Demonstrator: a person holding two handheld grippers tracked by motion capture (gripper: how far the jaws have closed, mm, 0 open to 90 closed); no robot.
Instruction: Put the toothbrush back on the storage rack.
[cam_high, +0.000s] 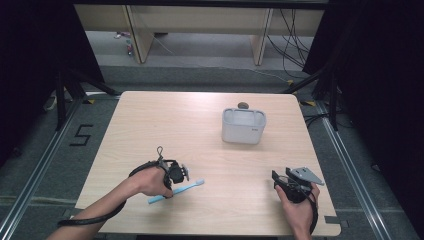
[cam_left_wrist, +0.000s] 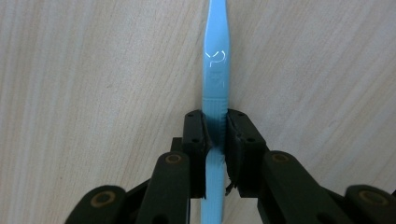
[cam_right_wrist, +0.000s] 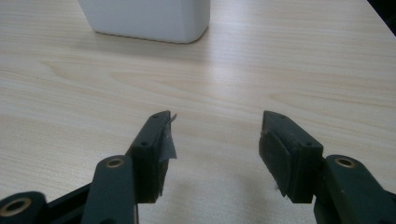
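While flat on the table (cam_left_wrist: 93, 70), toothbrush (cam_left_wrist: 215, 70) sits pinched between left fingers (cam_left_wrist: 194, 135).

1. The high view looks forward and down over the whole table (cam_high: 150, 120).
2. The left gripper view sits very close to the wood, facing down.
3. The right gripper view looks low and level; it shares the white container (cam_right_wrist: 144, 18) with the high view.

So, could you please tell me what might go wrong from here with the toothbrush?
1. The left tool pinches the light blue toothbrush on its narrow handle, so it could pivot or slip when lifted.
2. The white holder stands far across the table, leaving a long carry in which the brush could drop.
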